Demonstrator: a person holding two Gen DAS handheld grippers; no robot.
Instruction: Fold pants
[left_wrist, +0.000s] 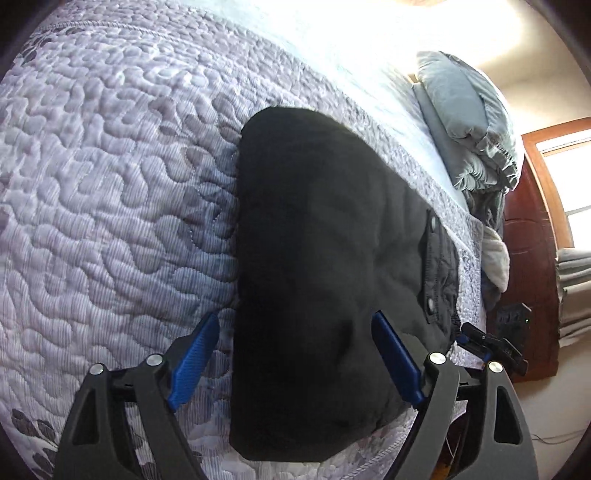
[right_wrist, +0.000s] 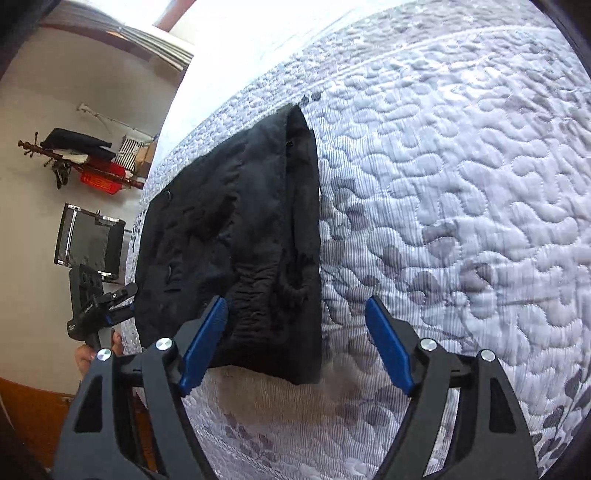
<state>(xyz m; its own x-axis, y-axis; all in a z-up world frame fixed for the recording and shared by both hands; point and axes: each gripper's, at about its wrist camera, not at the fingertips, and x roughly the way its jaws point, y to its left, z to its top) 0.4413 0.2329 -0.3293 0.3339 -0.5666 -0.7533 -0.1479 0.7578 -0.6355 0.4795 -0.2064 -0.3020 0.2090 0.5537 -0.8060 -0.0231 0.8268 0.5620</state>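
Note:
Black pants (left_wrist: 314, 240) lie folded into a compact rectangle on the quilted lavender bedspread (left_wrist: 110, 184), near the bed's edge. My left gripper (left_wrist: 294, 315) hovers over their near end, open, with both blue pads clear of the cloth. In the right wrist view the pants (right_wrist: 236, 229) show a gathered waistband and buttons. My right gripper (right_wrist: 296, 299) is open above their near right corner, holding nothing. Each view shows the other gripper beside the pants: the right gripper (left_wrist: 487, 347) and the left gripper (right_wrist: 107, 306), the latter held by a hand (right_wrist: 85, 356).
Grey pillows (left_wrist: 465, 122) are piled at the head of the bed beside a wooden door (left_wrist: 524, 258). Past the bed edge, a wall rack (right_wrist: 74, 158) holds clothes and a red basket (right_wrist: 101, 179). A black ribbed panel (right_wrist: 88, 240) stands below it.

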